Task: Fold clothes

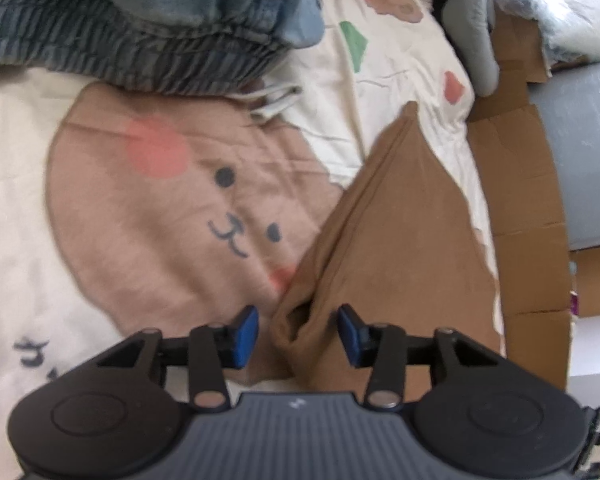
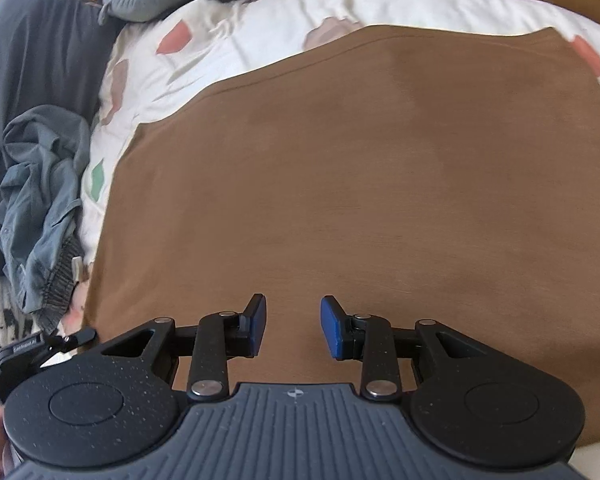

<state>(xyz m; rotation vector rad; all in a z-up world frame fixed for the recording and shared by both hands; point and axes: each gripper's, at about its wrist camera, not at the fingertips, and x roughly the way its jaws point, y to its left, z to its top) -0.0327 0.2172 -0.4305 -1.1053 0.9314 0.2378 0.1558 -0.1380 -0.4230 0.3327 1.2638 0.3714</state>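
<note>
A brown garment [image 2: 340, 184] lies spread flat on the cream printed bed cover [image 2: 228, 32] and fills most of the right wrist view. My right gripper [image 2: 293, 330] is open just above it, nothing between its blue pads [image 2: 334, 332]. In the left wrist view one bunched corner of the brown garment [image 1: 396, 240] rises in a fold between the blue pads [image 1: 244, 336] of my open left gripper [image 1: 298, 336]; the pads stand apart from the cloth.
A crumpled blue denim garment [image 1: 148, 20] lies ahead of the left gripper, its white drawstring [image 1: 276, 102] on the cover. A grey-blue shirt [image 2: 44, 200] is heaped at left, beside a dark pillow [image 2: 32, 60]. Brown cardboard [image 1: 516, 208] borders the bed's right edge.
</note>
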